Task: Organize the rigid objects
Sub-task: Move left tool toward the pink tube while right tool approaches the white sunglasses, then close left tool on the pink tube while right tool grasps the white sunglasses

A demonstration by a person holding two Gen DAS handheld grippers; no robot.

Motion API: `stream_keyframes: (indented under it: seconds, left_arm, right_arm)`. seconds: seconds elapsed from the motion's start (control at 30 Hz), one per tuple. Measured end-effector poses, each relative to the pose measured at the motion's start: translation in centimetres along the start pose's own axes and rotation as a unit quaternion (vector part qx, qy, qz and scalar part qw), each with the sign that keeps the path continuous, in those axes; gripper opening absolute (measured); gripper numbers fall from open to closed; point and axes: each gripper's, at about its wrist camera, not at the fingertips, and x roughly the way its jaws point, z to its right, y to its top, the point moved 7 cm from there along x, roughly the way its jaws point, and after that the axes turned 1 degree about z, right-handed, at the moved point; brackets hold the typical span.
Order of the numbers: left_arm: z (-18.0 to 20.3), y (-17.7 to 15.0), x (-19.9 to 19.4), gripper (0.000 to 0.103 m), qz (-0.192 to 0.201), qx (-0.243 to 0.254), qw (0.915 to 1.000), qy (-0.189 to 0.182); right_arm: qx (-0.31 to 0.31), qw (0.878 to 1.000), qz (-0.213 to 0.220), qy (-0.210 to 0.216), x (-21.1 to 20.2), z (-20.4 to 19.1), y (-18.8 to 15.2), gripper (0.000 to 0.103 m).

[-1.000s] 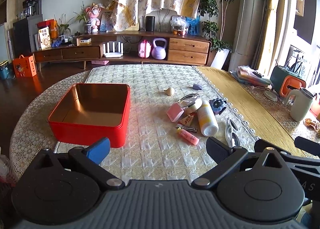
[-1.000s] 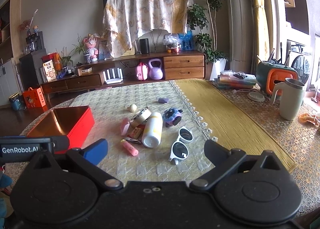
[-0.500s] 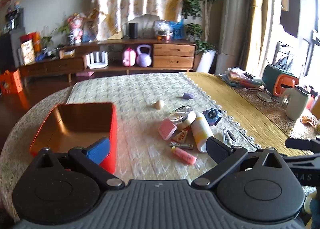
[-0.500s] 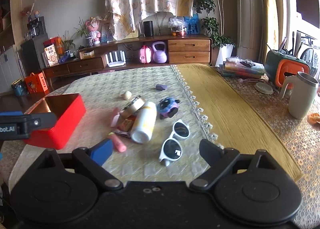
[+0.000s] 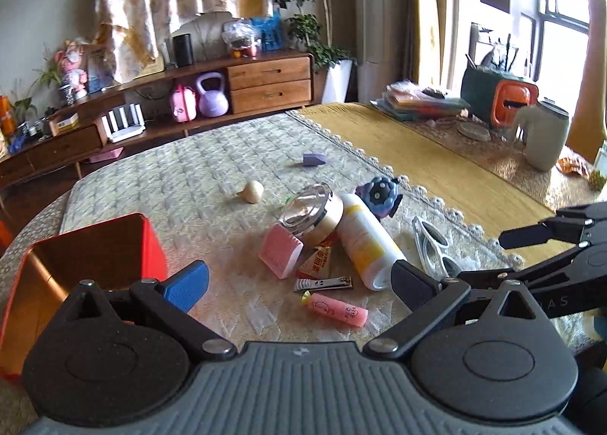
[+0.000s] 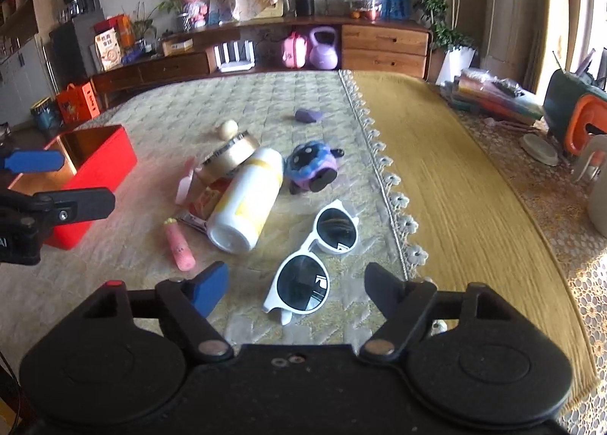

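Note:
A pile of small items lies on the quilted mat: a white bottle (image 6: 246,199), a gold-lidded jar (image 5: 313,213), a pink case (image 5: 280,251), a nail clipper (image 5: 322,284), a pink tube (image 5: 335,309) and a blue-purple toy (image 6: 311,169). White sunglasses (image 6: 318,256) lie beside them. My right gripper (image 6: 297,289) hovers just over the near lens with its jaws closing; the pads stand clear of the frame. My left gripper (image 5: 299,285) is open above the nail clipper and pink tube, holding nothing. An open red tin (image 5: 95,256) sits to its left.
A purple block (image 5: 314,159) and a wooden knob (image 5: 252,191) lie farther back on the mat. A yellow runner (image 6: 455,188) with a lace edge lies to the right. Beyond it stand a grey jug (image 5: 544,139), an orange-and-green case (image 5: 500,101) and stacked books (image 6: 493,93).
Both grippers have come forward and down toward the pile. The right jaws have narrowed and now flank the sunglasses. The left view has rolled, and the red tin has slid toward its left edge.

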Motion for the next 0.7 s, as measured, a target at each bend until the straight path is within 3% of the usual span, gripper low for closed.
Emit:
stream_keyframes:
  seconds: [0.27,0.47,0.7]
  left_arm:
    - [0.2,-2.4,4.0,0.103,-0.03,0.024,0.9991,-0.019]
    - [0.8,-3.2,5.8,0.103,-0.042,0.043,0.9969,-0.051]
    - [1.6,-3.6,7.6,0.102,-0.049,0.073,0.9942,-0.062]
  right_arm:
    - [-0.026,0.999,-0.022,0.021,2.4,0.2,-0.7,0.072]
    - [-0.039,0.998,-0.031,0.041,3.5,0.5,-1.2,0.062]
    - [-0.05,0.997,-0.032,0.053,4.3,0.5,-1.3,0.061]
